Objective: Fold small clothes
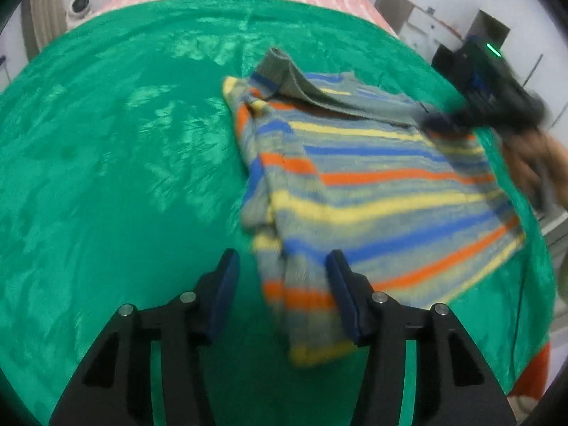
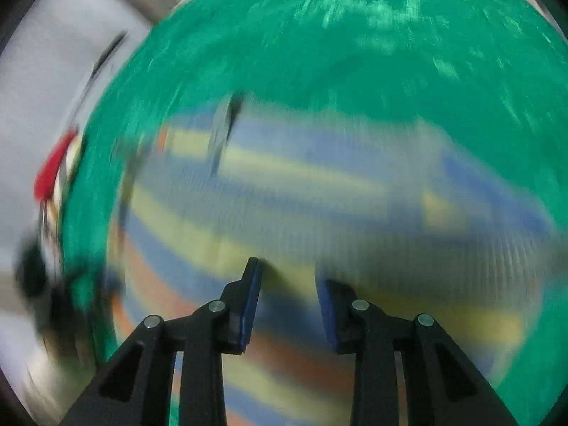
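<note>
Here the striped shirt (image 1: 372,184) lies flat, collar toward the far edge.

You had no readable text, label, brand, number or sign in either view. The striped garment (image 1: 372,191) and the green cover (image 1: 124,142) beneath it carried no print, and the right wrist view was too blurred for any lettering to be made out.
</note>
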`<state>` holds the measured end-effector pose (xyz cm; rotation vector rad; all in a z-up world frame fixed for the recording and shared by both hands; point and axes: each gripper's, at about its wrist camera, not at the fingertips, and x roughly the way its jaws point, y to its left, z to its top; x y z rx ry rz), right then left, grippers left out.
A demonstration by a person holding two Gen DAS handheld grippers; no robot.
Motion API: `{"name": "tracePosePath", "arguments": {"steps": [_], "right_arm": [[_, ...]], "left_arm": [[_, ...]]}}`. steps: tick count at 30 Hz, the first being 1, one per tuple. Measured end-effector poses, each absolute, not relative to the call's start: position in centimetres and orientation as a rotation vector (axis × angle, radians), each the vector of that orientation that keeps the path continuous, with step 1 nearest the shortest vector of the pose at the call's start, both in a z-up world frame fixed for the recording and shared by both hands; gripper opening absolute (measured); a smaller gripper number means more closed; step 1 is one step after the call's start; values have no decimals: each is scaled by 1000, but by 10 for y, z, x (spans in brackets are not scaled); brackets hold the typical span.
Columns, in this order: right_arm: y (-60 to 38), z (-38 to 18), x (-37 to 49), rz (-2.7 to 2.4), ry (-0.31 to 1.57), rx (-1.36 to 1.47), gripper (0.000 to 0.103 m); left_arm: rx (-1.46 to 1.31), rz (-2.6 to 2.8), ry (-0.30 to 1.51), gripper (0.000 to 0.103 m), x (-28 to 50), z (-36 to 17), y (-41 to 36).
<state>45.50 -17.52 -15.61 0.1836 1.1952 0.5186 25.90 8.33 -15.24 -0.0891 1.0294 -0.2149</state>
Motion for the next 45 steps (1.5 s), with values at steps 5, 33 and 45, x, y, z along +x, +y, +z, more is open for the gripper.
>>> {"name": "tracePosePath", "arguments": {"steps": [5,33,45], "right_arm": [[-184,-112,477,367,949,363,34],[-322,-153,351,121,1087,46,33],[-304,-190,205,426,1087,79,22]], "left_arm": [[-162,-182,980,79,219,-141,120],[-164,-170,780,98,181,-177,124],[-92,-149,821,97,163,-134,78]]}}
